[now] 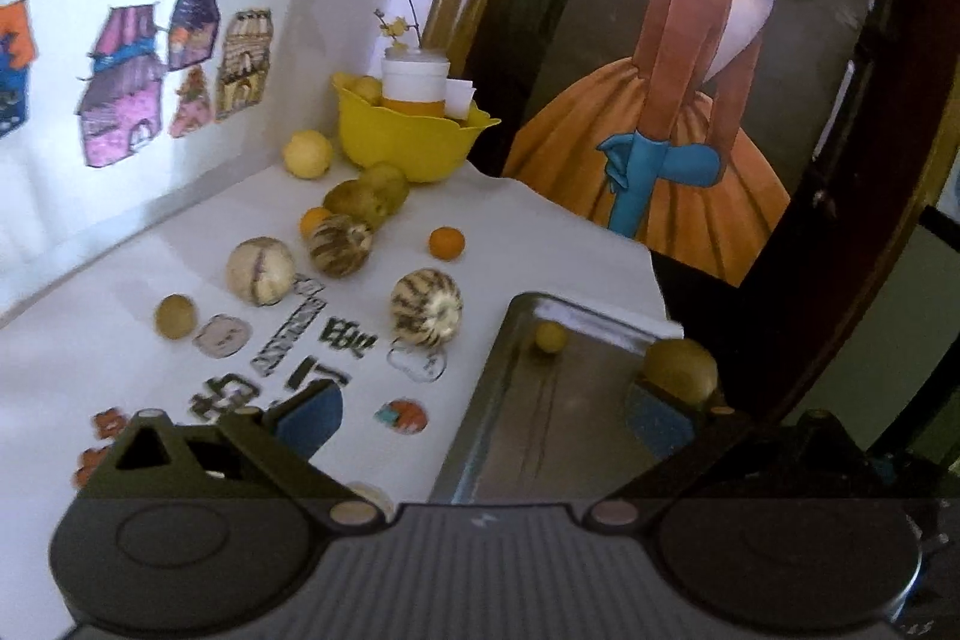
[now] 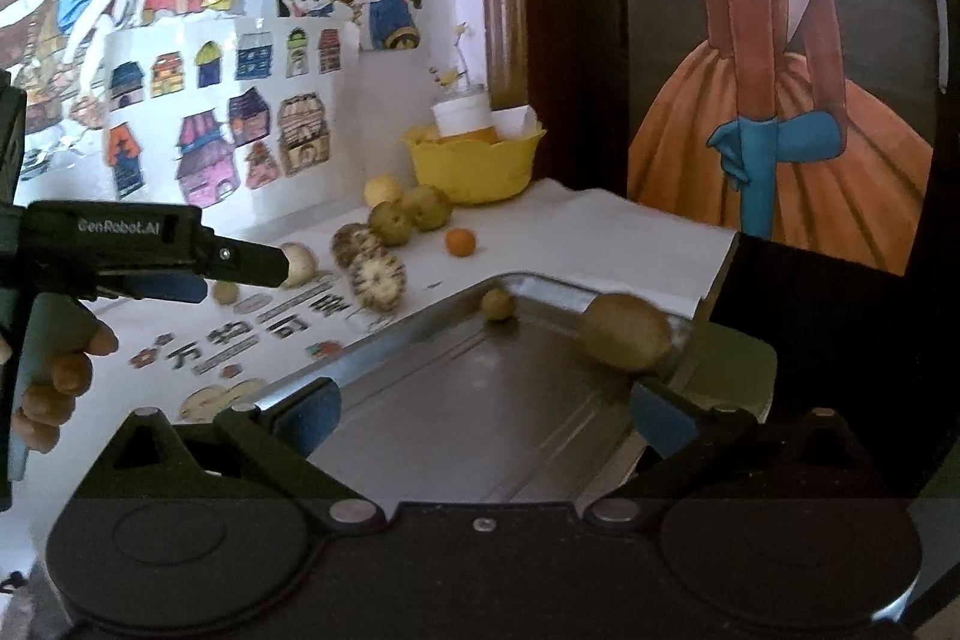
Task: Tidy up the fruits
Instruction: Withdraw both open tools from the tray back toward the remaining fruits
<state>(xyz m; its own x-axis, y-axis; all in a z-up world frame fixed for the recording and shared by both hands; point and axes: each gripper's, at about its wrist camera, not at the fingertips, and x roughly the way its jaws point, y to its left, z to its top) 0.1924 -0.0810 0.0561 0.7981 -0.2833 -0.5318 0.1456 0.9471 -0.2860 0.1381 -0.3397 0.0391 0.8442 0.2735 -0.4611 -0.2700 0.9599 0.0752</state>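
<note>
Fruits (image 1: 426, 314) beside tray (image 1: 516, 424) (hand (image 2: 54, 370) right-view only)

black hand-held gripper (image 2: 486, 415), blue pads (image 2: 309, 415)

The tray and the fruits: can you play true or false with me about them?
1. The metal tray has two fruits in it. True: a small yellow-green fruit and a bigger brownish fruit.
2. The right claw is squeezing a fruit. False: it is open and empty.
3. The yellow bowl is upside down. False: it stands upright, with a white cup in it.
4. A small orange fruit lies alone on the white tablecloth. True.
5. The left claw is open. True.
6. All the fruits are already in the tray. False: many still lie on the tablecloth.
</note>
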